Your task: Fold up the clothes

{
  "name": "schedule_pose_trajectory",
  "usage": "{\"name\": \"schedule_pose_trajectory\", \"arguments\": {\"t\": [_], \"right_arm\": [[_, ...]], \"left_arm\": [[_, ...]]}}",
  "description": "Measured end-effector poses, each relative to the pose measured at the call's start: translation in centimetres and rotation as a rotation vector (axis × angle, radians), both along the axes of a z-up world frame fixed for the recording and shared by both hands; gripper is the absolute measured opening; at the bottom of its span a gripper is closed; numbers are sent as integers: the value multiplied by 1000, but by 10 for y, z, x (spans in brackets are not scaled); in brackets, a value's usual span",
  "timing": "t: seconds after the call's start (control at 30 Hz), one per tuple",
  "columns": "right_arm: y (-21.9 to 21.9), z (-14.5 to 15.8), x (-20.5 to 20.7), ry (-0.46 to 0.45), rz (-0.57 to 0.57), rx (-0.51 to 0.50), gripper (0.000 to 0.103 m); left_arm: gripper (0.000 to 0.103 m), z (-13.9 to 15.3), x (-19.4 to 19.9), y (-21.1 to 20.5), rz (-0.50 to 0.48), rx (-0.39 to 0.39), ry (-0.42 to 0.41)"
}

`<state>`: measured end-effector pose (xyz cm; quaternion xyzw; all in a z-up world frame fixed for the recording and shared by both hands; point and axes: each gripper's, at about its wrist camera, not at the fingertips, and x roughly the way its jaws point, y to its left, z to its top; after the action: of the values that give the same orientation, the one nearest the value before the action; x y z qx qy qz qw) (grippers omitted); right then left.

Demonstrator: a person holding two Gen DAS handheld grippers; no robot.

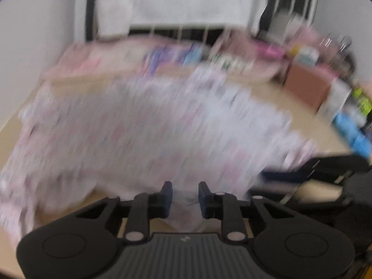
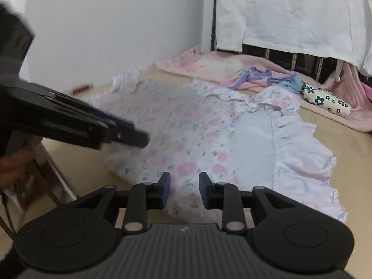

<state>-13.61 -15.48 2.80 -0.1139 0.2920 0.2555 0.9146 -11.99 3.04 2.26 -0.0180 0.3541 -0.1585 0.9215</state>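
Floral garment [image 2: 186,137] spread flat on the tan table [image 2: 325,162], right tongs [image 2: 184,191] tilted down over its near edge, released, left tongs [image 1: 185,200] angled in from the left, fabric between them, grip unclear through blur

A tan table [image 2: 325,162] set against a white wall. A pale floral garment [image 2: 186,139] lies spread flat across it. Along the far edge lie a pink blanket [image 2: 325,107], purple and blue clothes [image 2: 267,76] and a flowered pouch [image 2: 325,100].

A plain white wall [image 2: 104,34] rises at far left, a white cloth [image 2: 290,11] hangs far right over dark railings [image 2: 290,59].
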Motion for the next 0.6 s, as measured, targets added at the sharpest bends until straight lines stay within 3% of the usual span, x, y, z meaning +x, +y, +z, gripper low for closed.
{"name": "schedule_pose_trajectory", "arguments": {"t": [0.1, 0.13, 0.2, 0.23, 0.27, 0.3, 0.37, 0.43, 0.53, 0.6], "right_arm": [[-6, 0, -13, -30, 15, 10, 28], [-7, 3, -20, -57, 57, 34, 33], [0, 9, -32, -125, 166, 59, 52], [7, 10, -38, -162, 220, 59, 58], [17, 9, -40, -197, 264, 33, 57], [29, 6, -39, -211, 298, -13, 55], [48, -2, -34, -216, 356, -87, 34], [57, -10, -29, -201, 383, -118, 30], [53, -9, -23, -181, 366, -81, 6], [42, 0, -21, -129, 374, 7, 4]], "left_arm": [[27, -2, -5, 22, 39, -31, 18], [28, 1, -5, 31, 57, -56, 13], [33, 5, -2, 46, 99, -102, 8], [33, 6, 5, 49, 126, -113, 18], [32, 6, 13, 50, 140, -109, 28], [32, 5, 18, 48, 138, -89, 42], [32, 3, 27, 44, 134, -49, 69], [31, -1, 28, 37, 119, 16, 75], [28, -4, 17, 37, 110, 83, 53], [29, -6, 10, 40, 109, 110, 47]]}}
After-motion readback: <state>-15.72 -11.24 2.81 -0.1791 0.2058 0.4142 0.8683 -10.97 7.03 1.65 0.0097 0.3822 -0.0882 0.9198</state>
